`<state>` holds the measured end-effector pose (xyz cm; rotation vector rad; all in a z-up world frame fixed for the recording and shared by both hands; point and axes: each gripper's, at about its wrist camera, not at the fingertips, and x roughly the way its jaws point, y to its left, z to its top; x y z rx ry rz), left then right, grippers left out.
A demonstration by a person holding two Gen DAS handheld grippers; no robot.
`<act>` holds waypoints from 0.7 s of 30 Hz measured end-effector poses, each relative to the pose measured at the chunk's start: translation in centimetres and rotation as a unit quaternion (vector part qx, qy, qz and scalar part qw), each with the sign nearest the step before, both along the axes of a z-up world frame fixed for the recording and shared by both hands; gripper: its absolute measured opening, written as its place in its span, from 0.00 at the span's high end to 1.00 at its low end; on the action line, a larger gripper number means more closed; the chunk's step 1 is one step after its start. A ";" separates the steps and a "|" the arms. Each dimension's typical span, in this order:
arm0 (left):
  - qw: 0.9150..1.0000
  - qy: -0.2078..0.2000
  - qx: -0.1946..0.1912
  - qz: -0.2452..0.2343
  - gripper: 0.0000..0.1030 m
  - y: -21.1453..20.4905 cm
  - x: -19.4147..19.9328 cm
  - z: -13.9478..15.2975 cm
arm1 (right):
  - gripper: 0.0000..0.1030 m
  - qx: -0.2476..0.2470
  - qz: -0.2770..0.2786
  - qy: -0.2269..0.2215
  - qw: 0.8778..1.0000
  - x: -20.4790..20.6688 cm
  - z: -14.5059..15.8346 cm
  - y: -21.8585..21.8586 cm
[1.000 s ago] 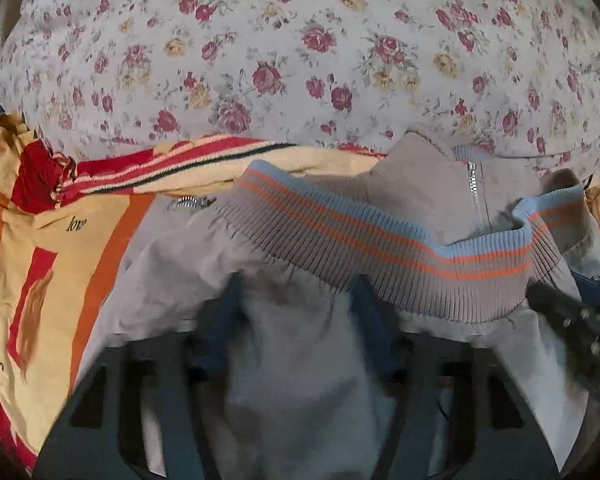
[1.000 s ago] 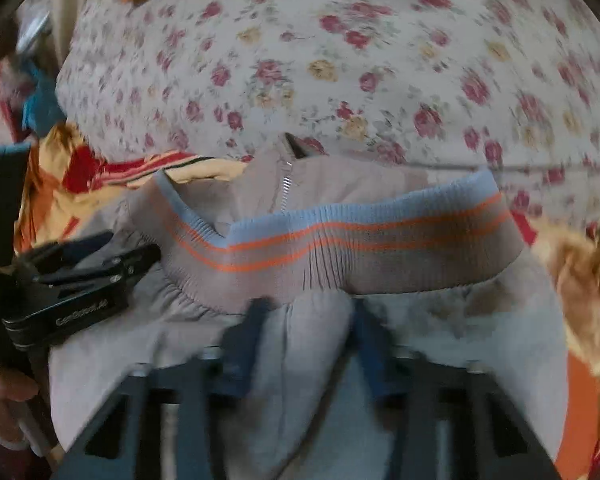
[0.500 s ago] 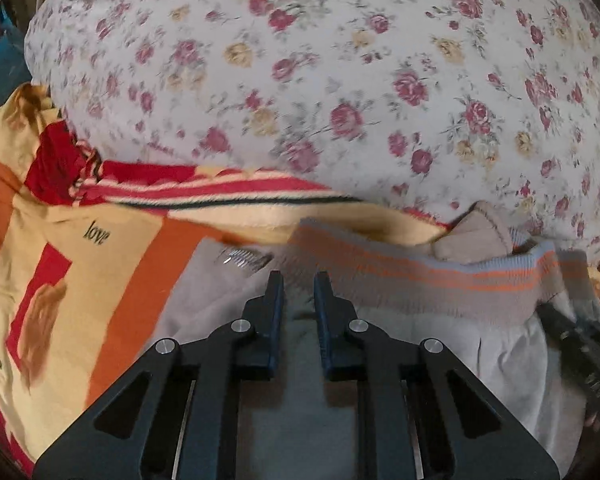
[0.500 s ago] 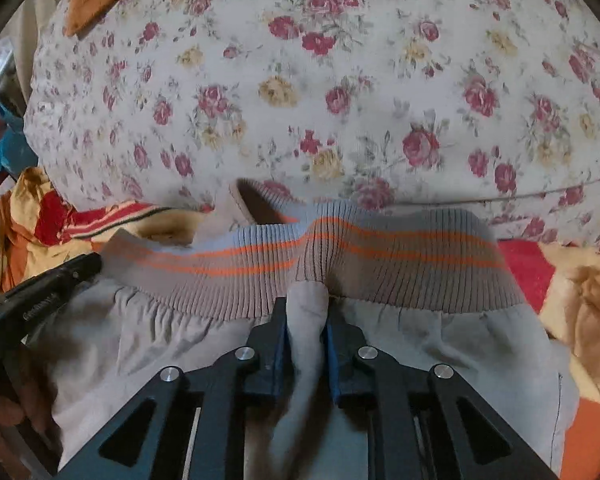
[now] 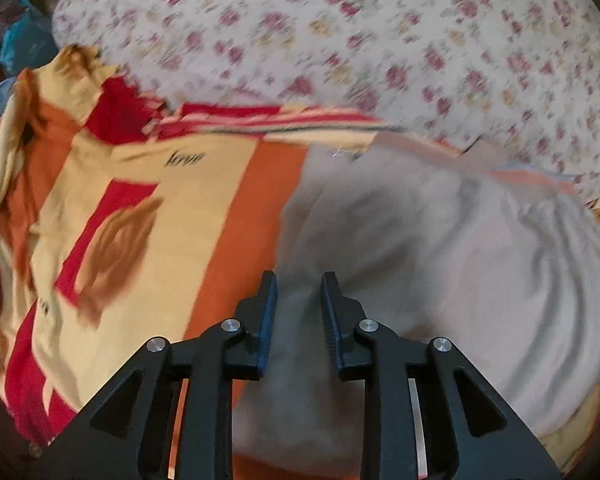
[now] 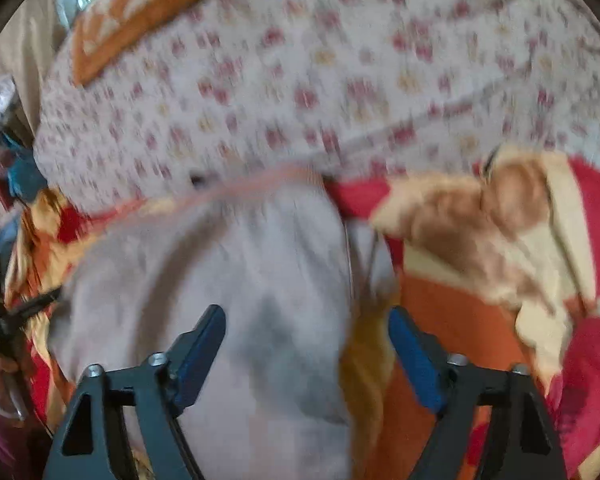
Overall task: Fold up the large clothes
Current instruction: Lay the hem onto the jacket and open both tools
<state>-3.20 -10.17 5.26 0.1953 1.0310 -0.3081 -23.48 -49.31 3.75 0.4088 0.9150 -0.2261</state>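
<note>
We see the grey jacket (image 5: 440,248) spread flat on the orange, yellow and red blanket (image 5: 172,220), near the front edge of the bed. Its ribbed hem (image 5: 480,160) with orange stripes lies at the far side, against the flowered quilt (image 5: 340,40) that covers the rest of the bed.

The left gripper (image 5: 296,312) stands over the jacket's left edge. Its jaws have just been opening a little, yet a raised ridge of grey cloth fills the narrow gap and both pads press on it, and wrinkles in the cloth run toward this point. The right gripper (image 6: 306,352) has its jaws spread wide over the jacket's right edge. Grey cloth and a yellow fold of blanket lie under the gap, and no pad touches them.

Much is blurred. The flowers of the quilt are only smears, and the hem is a pale streak in the right view. An orange pillow (image 6: 140,12) at the far left corner of the bed is cut off by the frame. At the left border of the right view we make out the left gripper's black frame and part of a hand (image 6: 2,376).
</note>
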 end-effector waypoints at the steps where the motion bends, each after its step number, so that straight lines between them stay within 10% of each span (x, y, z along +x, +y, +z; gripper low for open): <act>1: 1.000 0.000 0.003 0.006 0.79 0.3 -0.1 -0.4 | 0.91 -0.006 -0.001 0.000 1.000 -0.2 -0.3 0.2; 4: 0.999 0.008 -0.005 0.039 0.78 2.0 0.2 -1.7 | 0.97 -0.062 -0.022 -0.016 0.998 -1.6 -0.2 0.1; 8: 0.997 -0.005 -0.015 0.071 0.55 3.4 0.7 -2.9 | 0.97 -0.020 -0.047 0.037 0.998 -2.3 -4.3 -1.4; 11: 0.997 0.001 -0.031 0.076 0.55 4.1 0.6 -2.8 | 0.96 -0.041 -0.073 0.011 0.996 -3.4 -1.5 -1.0; 17: 0.996 -0.011 -0.045 0.073 0.55 4.2 -0.2 -1.6 | 0.49 -0.013 -0.037 -0.071 0.997 -1.8 4.8 3.2; 21: 0.996 -0.027 -0.055 0.061 0.55 4.0 -0.7 -0.7 | 0.49 -0.004 0.054 -0.060 0.997 2.7 4.1 9.1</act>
